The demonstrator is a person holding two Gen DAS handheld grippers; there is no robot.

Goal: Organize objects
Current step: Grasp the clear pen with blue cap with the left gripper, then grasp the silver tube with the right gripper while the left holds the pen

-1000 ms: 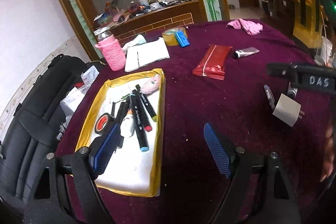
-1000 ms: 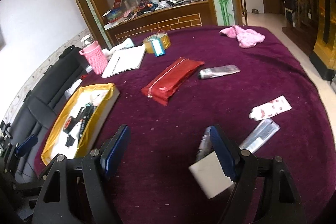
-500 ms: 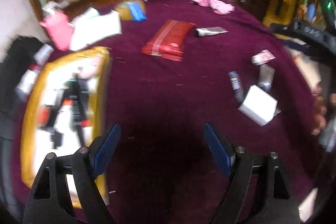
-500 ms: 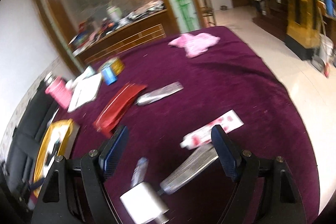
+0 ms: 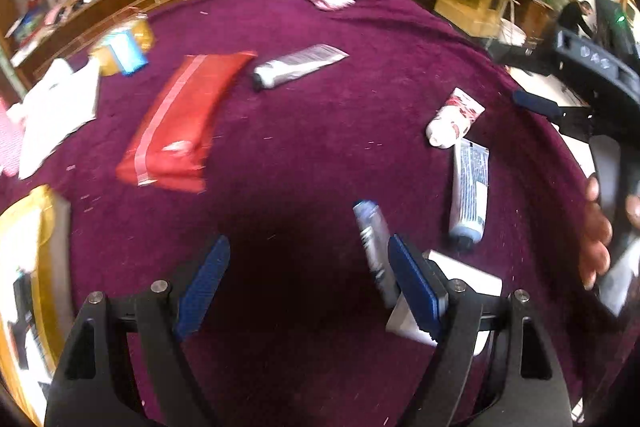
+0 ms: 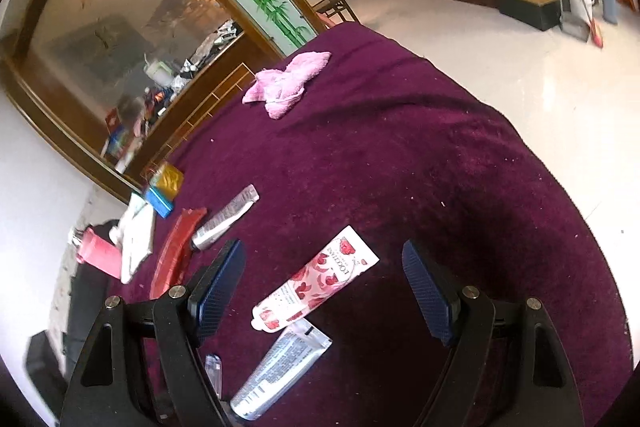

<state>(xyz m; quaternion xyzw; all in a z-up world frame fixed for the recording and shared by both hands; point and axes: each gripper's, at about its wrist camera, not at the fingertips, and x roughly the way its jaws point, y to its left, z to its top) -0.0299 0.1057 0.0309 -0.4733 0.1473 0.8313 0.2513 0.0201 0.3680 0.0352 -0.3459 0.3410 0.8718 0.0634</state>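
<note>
Maroon velvet tablecloth [image 6: 400, 147]: clutter spread, unsorted.
Left gripper [image 5: 308, 283]: fingers spread, empty, lower centre.
Right gripper [image 6: 324, 291]: fingers spread, straddling white rose-print plastic tube [image 6: 316, 283], untouched, likely my next pick.

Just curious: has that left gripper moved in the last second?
Yes. The left gripper swung right across the table, away from the yellow tray and toward the tubes.

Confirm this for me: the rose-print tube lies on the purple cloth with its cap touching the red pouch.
Not quite. The rose-print tube does lie on the purple cloth, but its cap meets the white printed tube, not the red pouch, which lies well apart. The right wrist view shows this.
</note>
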